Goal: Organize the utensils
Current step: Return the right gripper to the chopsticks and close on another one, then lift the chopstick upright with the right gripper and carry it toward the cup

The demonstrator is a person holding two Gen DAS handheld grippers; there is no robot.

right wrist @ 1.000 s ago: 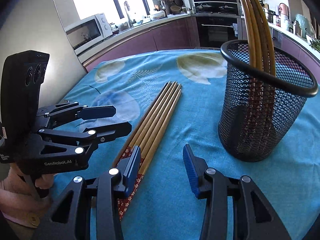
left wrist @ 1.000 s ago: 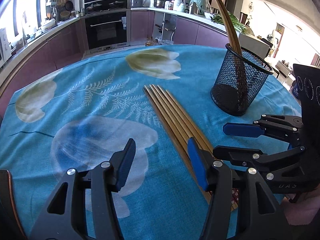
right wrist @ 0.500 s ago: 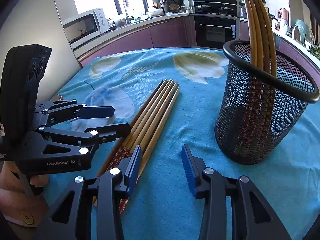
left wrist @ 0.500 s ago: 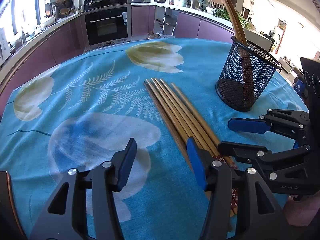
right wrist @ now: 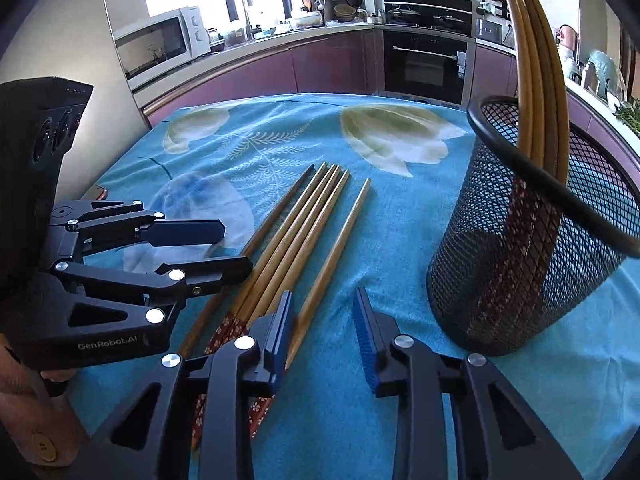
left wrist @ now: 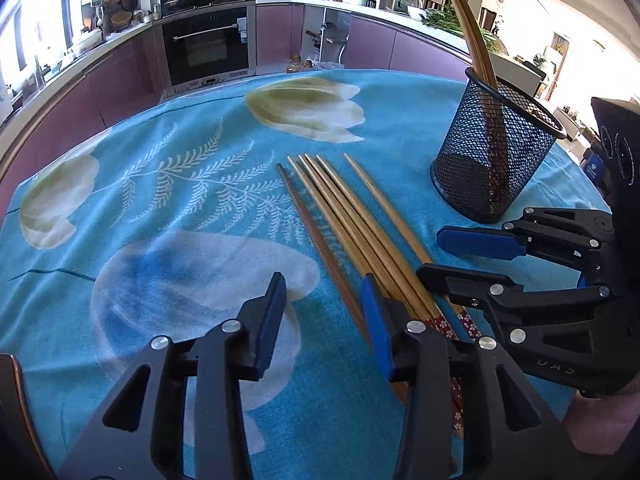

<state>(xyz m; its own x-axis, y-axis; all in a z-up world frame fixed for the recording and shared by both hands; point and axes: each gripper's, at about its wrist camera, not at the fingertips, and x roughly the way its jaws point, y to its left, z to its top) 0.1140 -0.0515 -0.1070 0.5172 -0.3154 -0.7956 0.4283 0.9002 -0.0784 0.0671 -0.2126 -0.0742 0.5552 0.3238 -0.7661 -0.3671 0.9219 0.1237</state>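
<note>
Several wooden chopsticks [left wrist: 352, 224] lie side by side on the blue tablecloth, also in the right wrist view [right wrist: 304, 236]; one lies slightly apart on the right [right wrist: 334, 258]. A black mesh holder [left wrist: 494, 160] stands to their right with chopsticks upright in it [right wrist: 536, 64]. My left gripper [left wrist: 324, 320] is open and empty, low over the near ends of the chopsticks. My right gripper [right wrist: 322, 330] is open and empty, its left finger [right wrist: 280, 324] over the separated chopstick's handle end. Each gripper shows in the other's view.
The table is covered by a blue floral cloth [left wrist: 168, 208]. Kitchen counters, an oven [left wrist: 208, 46] and a microwave [right wrist: 160, 42] stand beyond the table. The mesh holder [right wrist: 532, 248] is close on the right gripper's right.
Both grippers have moved forward and lower over the chopsticks' handle ends. The rightmost chopstick has shifted apart from the bundle. Both stay open.
</note>
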